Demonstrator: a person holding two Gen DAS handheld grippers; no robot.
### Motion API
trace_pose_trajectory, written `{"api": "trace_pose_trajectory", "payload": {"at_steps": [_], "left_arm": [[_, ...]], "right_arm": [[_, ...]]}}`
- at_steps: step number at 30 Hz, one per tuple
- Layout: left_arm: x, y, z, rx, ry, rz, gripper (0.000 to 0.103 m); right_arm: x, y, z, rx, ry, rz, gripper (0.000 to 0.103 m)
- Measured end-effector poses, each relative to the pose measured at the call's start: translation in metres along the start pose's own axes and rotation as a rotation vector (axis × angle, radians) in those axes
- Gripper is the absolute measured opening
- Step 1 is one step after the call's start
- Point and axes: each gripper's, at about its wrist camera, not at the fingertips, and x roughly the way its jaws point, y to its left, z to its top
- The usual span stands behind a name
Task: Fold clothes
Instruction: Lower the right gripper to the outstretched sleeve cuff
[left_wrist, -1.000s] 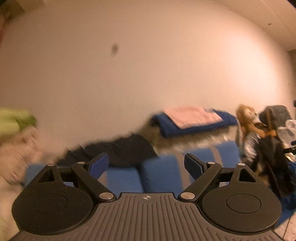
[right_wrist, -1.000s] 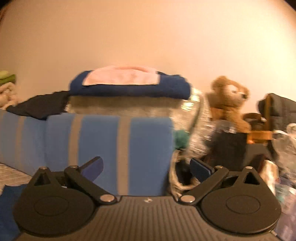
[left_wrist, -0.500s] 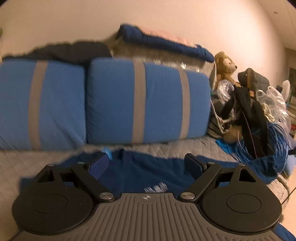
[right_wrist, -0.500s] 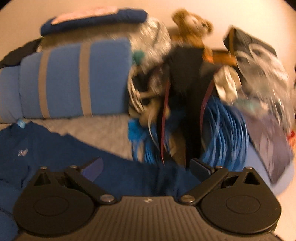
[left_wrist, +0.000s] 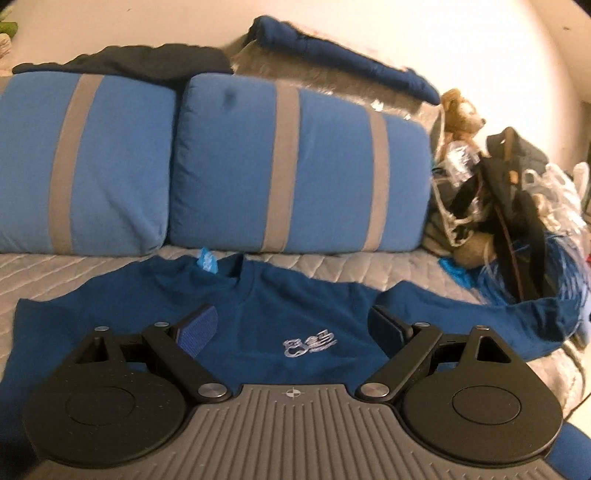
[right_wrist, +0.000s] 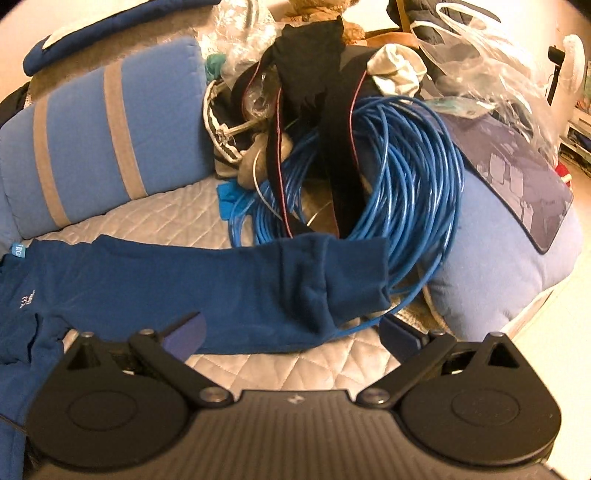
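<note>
So you are at the approach: the dark blue long-sleeved sweatshirt (left_wrist: 288, 314) lies face-up on the grey quilted bed (right_wrist: 147, 210); both grippers, left (left_wrist: 291, 325) and right (right_wrist: 291, 332), hover with fingers spread, empty. Next, I judge, take the sleeve cuff (right_wrist: 354, 273) draped on the coiled blue cable (right_wrist: 410, 184) and fold it inward.

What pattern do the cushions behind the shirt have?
Blue with grey vertical stripes; the cushions show best in the left wrist view.

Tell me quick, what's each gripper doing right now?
Left gripper: open, holding nothing, over the blue shirt.
Right gripper: open, holding nothing, near the shirt's sleeve.
</note>
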Motion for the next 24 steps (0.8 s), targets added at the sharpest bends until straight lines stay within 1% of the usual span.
{"api": "trace_pose_trajectory", "payload": {"at_steps": [2, 12, 15, 18, 24], "left_arm": [[0.0, 0.003, -0.001, -0.015, 0.006, 0.012, 0.09], [-0.001, 0.022, 0.001, -0.145, 0.025, 0.023, 0.09], [-0.002, 0.026, 0.002, -0.162, 0.02, 0.025, 0.09], [-0.003, 0.028, 0.002, -0.175, 0.015, 0.028, 0.09], [0.001, 0.027, 0.003, -0.182, 0.028, 0.031, 0.09]], "right_arm": [[0.0, 0.003, -0.002, -0.001, 0.0, 0.0, 0.103], [-0.003, 0.013, -0.016, 0.004, -0.008, -0.005, 0.103], [-0.003, 0.012, -0.022, 0.004, -0.02, -0.006, 0.103], [-0.001, 0.007, -0.027, 0.017, -0.041, -0.025, 0.103], [0.009, -0.01, -0.037, 0.095, -0.105, -0.022, 0.103]]}}
